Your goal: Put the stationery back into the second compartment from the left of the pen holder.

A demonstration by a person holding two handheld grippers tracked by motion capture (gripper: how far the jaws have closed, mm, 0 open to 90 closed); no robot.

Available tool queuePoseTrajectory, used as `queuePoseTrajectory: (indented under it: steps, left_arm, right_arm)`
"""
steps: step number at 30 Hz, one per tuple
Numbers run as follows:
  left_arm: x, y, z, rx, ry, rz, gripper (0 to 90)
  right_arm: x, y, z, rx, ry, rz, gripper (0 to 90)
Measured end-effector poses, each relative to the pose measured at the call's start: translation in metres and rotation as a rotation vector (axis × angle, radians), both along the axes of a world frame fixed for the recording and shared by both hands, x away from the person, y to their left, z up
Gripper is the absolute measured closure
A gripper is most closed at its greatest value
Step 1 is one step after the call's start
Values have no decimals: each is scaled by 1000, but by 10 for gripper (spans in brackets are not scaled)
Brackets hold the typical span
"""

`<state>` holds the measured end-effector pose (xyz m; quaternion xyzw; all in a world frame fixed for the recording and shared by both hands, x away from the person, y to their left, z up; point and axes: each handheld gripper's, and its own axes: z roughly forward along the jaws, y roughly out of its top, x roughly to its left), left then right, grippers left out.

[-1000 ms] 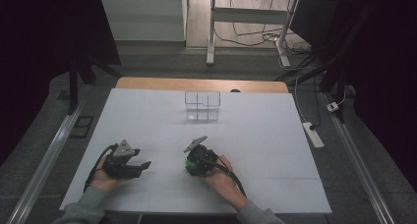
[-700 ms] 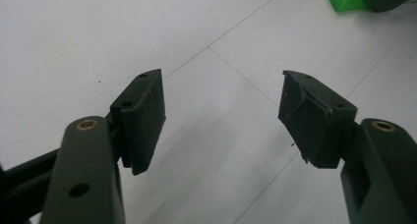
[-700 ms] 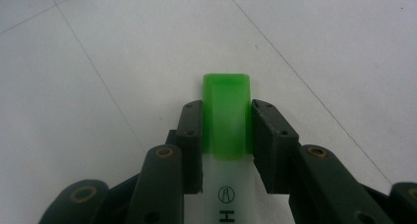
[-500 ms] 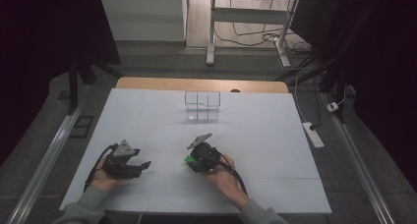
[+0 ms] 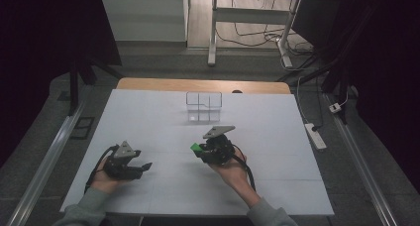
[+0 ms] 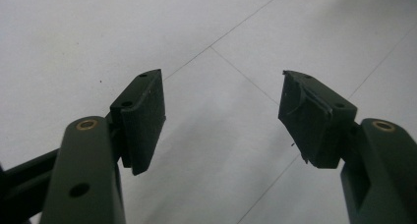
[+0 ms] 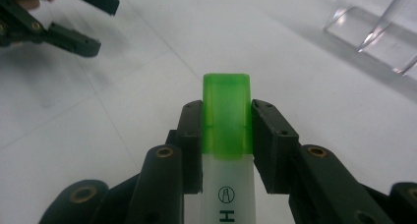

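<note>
Right tongs pinch a green-capped highlighter by its cap, above the surface. The cap could pull off (dropping the body). Left tongs, at 9 o'clock, gape wide and hold nothing.

table: we see it under everything
clear box: far middle of table
highlighter: between right gripper jaws, near of box
left gripper: left of right gripper, well apart

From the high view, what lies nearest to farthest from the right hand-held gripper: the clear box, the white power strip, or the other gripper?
From the right hand-held gripper, which grips a green-capped marker:
1. Clear box, just beyond it, mid-table.
2. Left hand-held gripper, off to its left, near the table's front.
3. White power strip, on the floor past the table's right edge.
</note>
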<state>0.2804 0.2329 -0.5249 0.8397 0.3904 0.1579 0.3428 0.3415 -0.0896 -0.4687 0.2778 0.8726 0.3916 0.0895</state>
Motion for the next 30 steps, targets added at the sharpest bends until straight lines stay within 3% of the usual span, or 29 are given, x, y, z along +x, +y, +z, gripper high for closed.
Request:
queuePoseTrajectory:
  steps: [20,24,28,30]
  left_arm:
    - [2,-1,1,-16,-3,-1,339]
    - [2,0,1,-17,-4,1,340]
    - [2,0,1,-18,-8,2,340]
    - [1,0,2,-20,-11,2,340]
  right_arm:
    - [11,-27,30,179,-120,-50,670]
    - [25,-32,42,232,-145,-80,670]
    - [36,-31,51,239,-184,-96,669]
    - [48,-30,59,268,-203,-109,670]
